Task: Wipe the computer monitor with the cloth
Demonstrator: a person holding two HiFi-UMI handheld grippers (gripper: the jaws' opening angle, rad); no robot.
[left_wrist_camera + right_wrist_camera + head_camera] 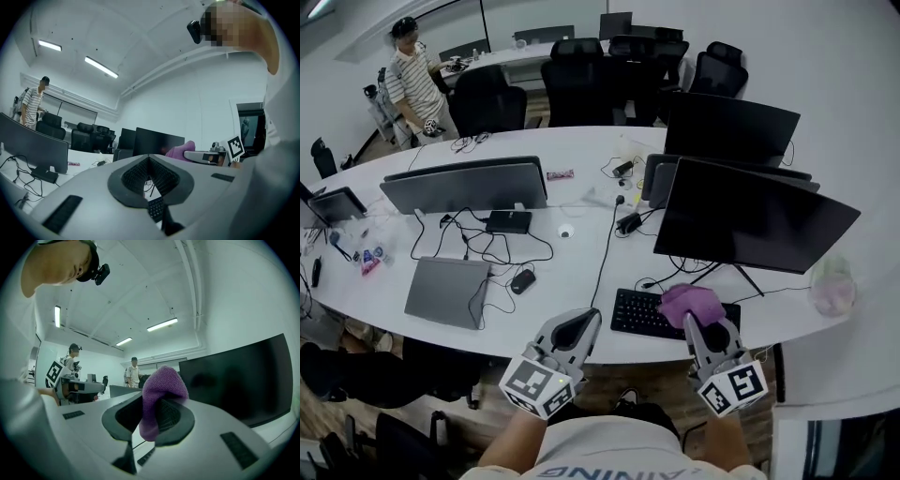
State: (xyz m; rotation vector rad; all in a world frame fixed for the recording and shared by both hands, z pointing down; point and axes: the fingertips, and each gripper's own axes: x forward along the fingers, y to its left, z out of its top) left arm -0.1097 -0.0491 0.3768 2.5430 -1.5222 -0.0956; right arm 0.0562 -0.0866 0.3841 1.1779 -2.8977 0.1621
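A purple cloth [690, 302] is bunched between the jaws of my right gripper [703, 330], which is shut on it above the black keyboard [639, 315]. In the right gripper view the cloth [161, 397] sticks up past the jaws, with the dark computer monitor [243, 383] just to the right. That monitor [750, 217] stands at the desk's right, its screen black. My left gripper [574, 330] hangs at the desk's near edge, left of the keyboard, shut with nothing in it [149, 174].
A closed grey laptop [447, 291], a mouse [522, 280] and loose cables lie on the white desk [581, 253]. A second monitor [466, 185] stands left, another [729, 127] behind. A plastic container [832, 286] sits right. A person [414, 82] stands far left, by office chairs.
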